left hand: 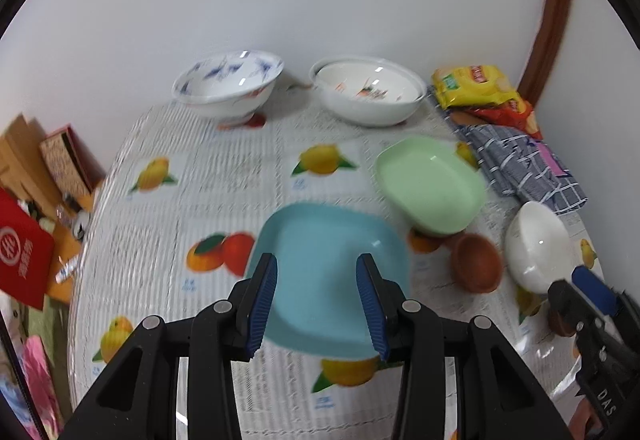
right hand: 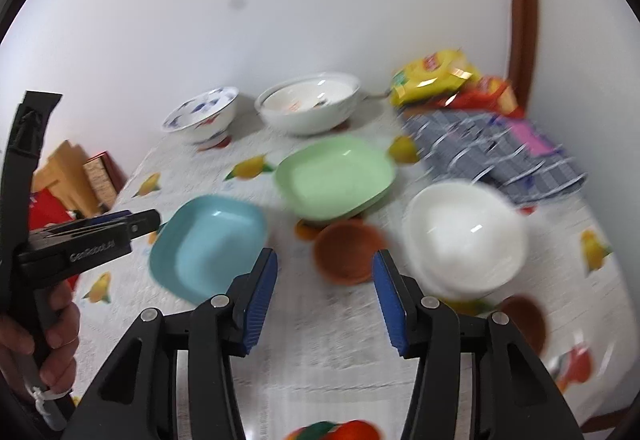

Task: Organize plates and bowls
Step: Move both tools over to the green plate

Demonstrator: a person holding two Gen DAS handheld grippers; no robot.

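Both tongs wide open, empty, poised over loose dishes on the bench.
Left tongs hover above the blue plate; best to drop one pad under its near rim. Right tongs point level at the brown bowl, beside the white bowl.

Black claw with ribbed blue pads, silver screws, and blurred lettering, perhaps "GeoRobot.AI".
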